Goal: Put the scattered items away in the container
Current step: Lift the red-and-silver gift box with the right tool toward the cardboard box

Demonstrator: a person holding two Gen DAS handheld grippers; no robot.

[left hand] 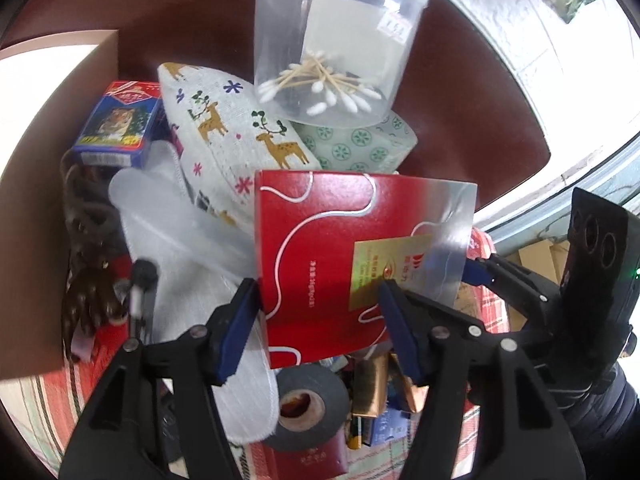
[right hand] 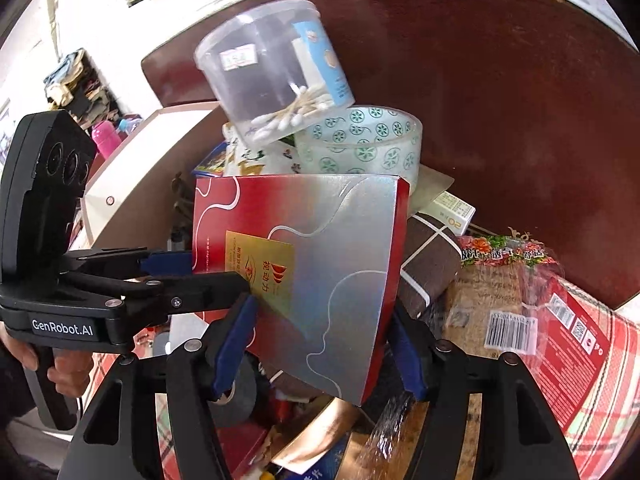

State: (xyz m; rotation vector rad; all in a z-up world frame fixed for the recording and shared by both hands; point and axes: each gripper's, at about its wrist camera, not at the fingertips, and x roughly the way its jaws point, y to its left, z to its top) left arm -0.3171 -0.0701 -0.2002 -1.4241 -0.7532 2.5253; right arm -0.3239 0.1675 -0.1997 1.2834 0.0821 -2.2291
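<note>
A flat red and silver box (left hand: 352,256) is held upright by both grippers above a pile of items. My left gripper (left hand: 316,308) is shut on the box's lower part. My right gripper (right hand: 320,340) is shut on the same box (right hand: 320,272) from the other side, and the left gripper (right hand: 176,272) shows there pinching its left edge. Behind the box a clear tub of cotton swabs (left hand: 336,48) leans on a roll of patterned tape (left hand: 360,144) and a deer-print pouch (left hand: 224,128). The cardboard container wall (left hand: 36,216) stands at the left.
A blue card pack (left hand: 120,120), white cloth (left hand: 192,248), a grey tape roll (left hand: 308,404) and a brown beaded thing (left hand: 88,264) lie in the pile. A brown checked pouch (right hand: 428,264) and red printed bags (right hand: 560,320) lie at the right. A dark red tabletop (right hand: 500,100) is behind.
</note>
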